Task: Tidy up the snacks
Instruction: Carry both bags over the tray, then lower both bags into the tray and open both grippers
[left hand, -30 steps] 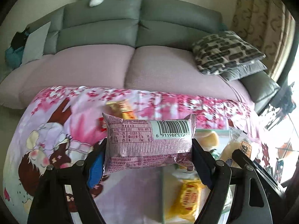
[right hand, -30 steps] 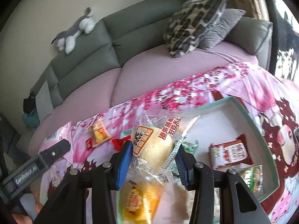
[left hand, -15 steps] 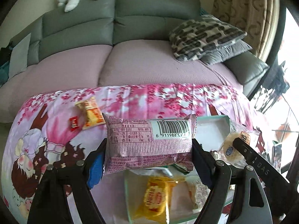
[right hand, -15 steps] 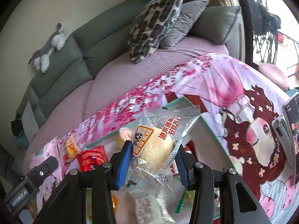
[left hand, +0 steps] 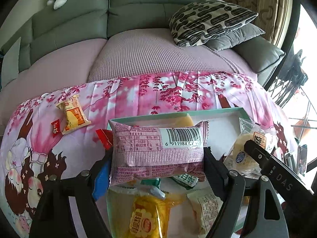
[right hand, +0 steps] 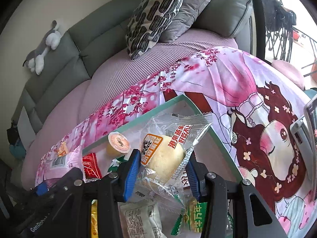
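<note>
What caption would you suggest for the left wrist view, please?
Left gripper holds a pink snack pack above the teal-rimmed tray of snacks.

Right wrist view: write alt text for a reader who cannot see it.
The right gripper is shut on a clear-wrapped bun, held above a teal-rimmed tray of mixed snack packets. The tray sits on a pink cartoon-print cloth in front of a grey sofa.
</note>
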Motion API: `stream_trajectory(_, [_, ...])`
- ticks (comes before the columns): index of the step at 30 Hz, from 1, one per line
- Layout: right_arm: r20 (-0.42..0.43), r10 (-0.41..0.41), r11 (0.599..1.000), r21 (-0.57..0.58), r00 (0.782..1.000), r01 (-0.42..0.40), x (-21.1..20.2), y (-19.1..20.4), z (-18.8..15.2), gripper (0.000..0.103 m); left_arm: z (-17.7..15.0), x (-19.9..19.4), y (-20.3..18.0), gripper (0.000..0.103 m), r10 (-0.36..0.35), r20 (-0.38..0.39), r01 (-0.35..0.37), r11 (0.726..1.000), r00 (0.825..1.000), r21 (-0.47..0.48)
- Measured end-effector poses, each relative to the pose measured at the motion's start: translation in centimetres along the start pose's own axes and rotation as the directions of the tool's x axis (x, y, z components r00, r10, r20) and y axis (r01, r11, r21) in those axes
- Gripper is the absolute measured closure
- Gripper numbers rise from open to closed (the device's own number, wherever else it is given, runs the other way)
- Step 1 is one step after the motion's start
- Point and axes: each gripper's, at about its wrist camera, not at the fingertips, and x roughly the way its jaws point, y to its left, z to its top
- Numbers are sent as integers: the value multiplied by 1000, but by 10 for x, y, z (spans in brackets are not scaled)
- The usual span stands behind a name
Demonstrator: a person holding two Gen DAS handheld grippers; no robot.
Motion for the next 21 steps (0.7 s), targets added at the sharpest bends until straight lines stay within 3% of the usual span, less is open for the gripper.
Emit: stream_trajectory(21, [-8,-22,1000,-19,1000,22,8,4,2,53,4,12,-3,16,12,-36,-11,999,999,39])
